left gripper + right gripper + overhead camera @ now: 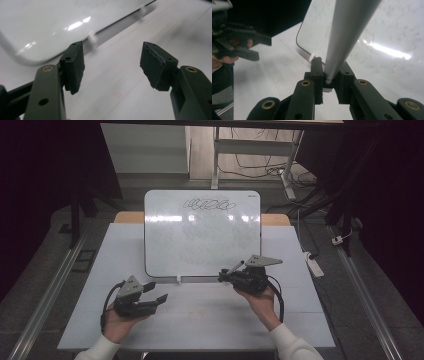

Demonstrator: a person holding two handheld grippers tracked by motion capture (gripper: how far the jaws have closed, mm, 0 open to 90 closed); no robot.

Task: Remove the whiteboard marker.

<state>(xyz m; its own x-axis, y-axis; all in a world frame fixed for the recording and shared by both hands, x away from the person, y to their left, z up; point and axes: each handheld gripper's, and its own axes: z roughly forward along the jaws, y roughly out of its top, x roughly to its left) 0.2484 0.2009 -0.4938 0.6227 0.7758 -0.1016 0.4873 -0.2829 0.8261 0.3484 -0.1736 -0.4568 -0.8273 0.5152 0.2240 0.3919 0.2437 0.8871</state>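
Observation:
A whiteboard (202, 232) lies flat on the white table (200, 320), with a black scribble (209, 204) near its far edge. My right gripper (223, 276) hovers at the board's near right corner, shut on a grey marker (236, 267) that points up and away. In the right gripper view the marker (347, 32) rises from between the jaws of my right gripper (329, 72) over the board (387, 30). My left gripper (155, 292) sits near the table's front left, open and empty. Its jaws (112, 67) stand apart before the board's corner (50, 20). The left gripper (244, 47) also appears at the far left.
A small white clip (178, 280) sits at the board's near edge. A power strip (313, 265) and cables lie on the floor to the right. A white desk frame (255, 150) stands beyond the table.

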